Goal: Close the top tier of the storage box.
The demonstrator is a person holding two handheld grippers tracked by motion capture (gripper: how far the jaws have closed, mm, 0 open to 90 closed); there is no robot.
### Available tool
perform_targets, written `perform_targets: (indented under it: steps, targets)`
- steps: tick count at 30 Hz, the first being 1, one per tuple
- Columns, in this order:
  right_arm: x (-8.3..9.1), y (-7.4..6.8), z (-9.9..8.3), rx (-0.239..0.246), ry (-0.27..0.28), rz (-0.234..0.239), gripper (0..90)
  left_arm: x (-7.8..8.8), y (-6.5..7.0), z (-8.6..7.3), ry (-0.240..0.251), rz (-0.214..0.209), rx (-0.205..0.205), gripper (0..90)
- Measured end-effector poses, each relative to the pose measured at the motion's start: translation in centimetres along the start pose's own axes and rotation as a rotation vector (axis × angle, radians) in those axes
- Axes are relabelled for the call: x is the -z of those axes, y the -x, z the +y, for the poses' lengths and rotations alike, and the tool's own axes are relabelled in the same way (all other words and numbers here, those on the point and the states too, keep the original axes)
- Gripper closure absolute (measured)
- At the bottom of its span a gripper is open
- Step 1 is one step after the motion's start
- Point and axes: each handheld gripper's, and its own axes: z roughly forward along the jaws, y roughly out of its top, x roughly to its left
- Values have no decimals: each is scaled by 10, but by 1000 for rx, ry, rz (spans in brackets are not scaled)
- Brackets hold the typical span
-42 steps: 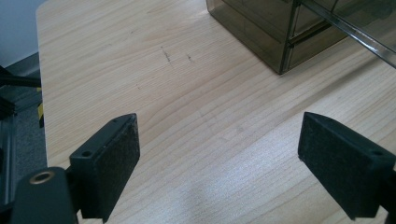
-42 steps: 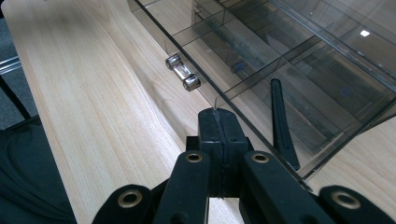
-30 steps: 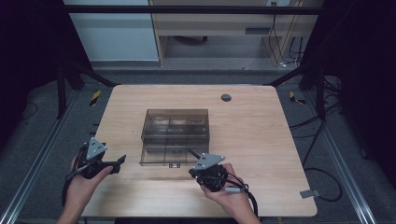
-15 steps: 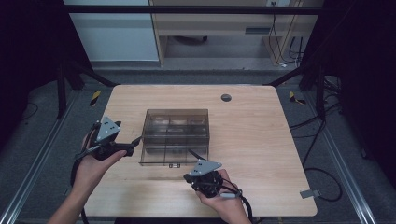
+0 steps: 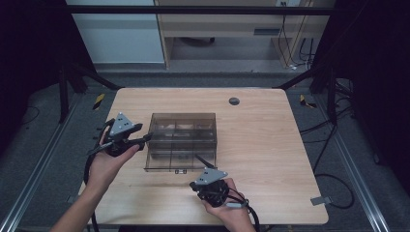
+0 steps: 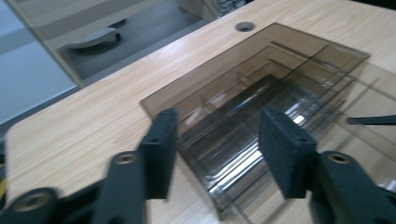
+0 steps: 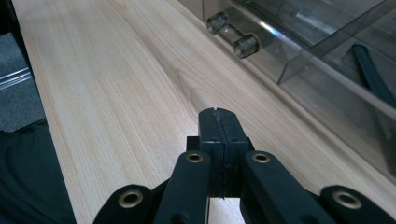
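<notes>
Left gripper (image 5: 145, 140) risen, jaws closing beside organizer (image 5: 181, 140)

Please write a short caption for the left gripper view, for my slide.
Left gripper, jaws apart and just closing, nothing between them yet, aimed at the corner of the smoky clear box on the wooden table.

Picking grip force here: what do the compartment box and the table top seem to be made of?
Box: looks like smoke-tinted clear hard plastic, glossy; dividers show through its walls and light glints off edges. Table: pale wood-grain surface, matte, probably laminate or veneer.
</notes>
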Motion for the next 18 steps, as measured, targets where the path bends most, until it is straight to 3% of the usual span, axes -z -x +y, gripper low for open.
perform_targets:
  steps: [10,18]
  targets:
    - [-1,1,-2,-3,-2,-1,900,-11,4,4,-30,8,-1,544]
    - [-1,2,-4,-13,-5,-5,900,-18,9,7,-20,10,-24,672]
